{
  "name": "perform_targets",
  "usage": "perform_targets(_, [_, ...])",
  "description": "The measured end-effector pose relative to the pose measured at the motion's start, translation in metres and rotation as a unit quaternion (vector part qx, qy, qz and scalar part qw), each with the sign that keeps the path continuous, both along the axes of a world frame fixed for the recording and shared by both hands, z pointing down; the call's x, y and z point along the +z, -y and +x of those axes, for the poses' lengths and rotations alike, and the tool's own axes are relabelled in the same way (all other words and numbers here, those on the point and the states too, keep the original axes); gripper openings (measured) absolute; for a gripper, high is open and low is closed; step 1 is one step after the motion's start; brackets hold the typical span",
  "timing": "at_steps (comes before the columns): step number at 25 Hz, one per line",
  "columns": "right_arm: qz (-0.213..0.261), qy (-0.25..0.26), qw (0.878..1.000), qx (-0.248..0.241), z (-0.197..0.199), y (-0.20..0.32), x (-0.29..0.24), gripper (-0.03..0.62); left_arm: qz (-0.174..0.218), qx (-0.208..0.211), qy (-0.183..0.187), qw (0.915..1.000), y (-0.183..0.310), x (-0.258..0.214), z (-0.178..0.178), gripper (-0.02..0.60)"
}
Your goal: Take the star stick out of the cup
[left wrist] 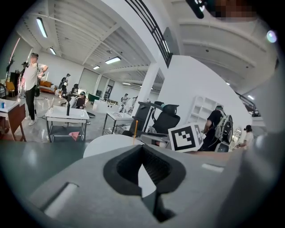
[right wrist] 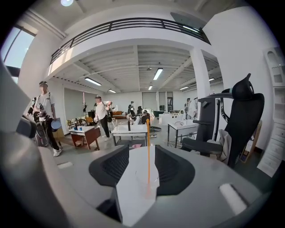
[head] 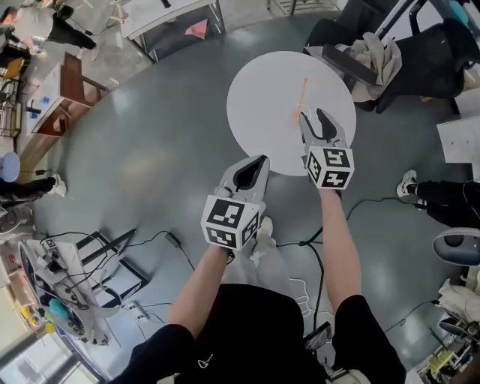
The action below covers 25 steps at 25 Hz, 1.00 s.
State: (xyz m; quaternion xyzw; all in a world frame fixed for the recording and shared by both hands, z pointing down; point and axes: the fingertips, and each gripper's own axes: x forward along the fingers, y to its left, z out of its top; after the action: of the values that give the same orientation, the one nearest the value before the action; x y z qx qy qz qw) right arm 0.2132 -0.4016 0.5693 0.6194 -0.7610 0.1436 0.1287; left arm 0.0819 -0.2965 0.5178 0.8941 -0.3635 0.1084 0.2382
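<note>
A thin orange star stick (head: 301, 96) stands tilted in a clear cup (head: 295, 118) on the round white table (head: 259, 97). My right gripper (head: 311, 116) is just to the right of the cup and open. In the right gripper view the stick (right wrist: 148, 151) and the cup (right wrist: 146, 185) show in the gap of the right gripper (right wrist: 141, 151), a little ahead of the pads and untouched. My left gripper (head: 261, 160) hangs at the table's near edge, shut and empty. The left gripper (left wrist: 142, 149) looks over the table (left wrist: 107, 142) toward the stick (left wrist: 134, 136).
Black office chairs (head: 420, 52) with cloth on them stand just behind the table on the right. Cables (head: 150, 244) run over the grey floor beside my feet. A seated person's legs (head: 442, 199) are at the right edge. Desks (head: 172, 19) stand further back.
</note>
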Motion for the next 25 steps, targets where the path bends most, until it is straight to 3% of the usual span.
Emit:
perform_targets(16, [-0.027,-0.029,0.999,-0.021,0.0,0.05,0.035,0.169,-0.018,-0.031,0.003,0.9994,0.021,0.012,-0.021,0.003])
perform_targets(21, [-0.032,-0.039,0.999,-0.018,-0.003,0.057,0.042,0.13,-0.021,-0.036,0.004,0.9991,0.021,0.014,-0.031,0.003])
perform_targets(25, [-0.034,-0.048,0.998,-0.008,-0.002,0.065,0.043,0.033,-0.022,-0.043,0.007,0.9988,0.025,0.015,-0.037,0.003])
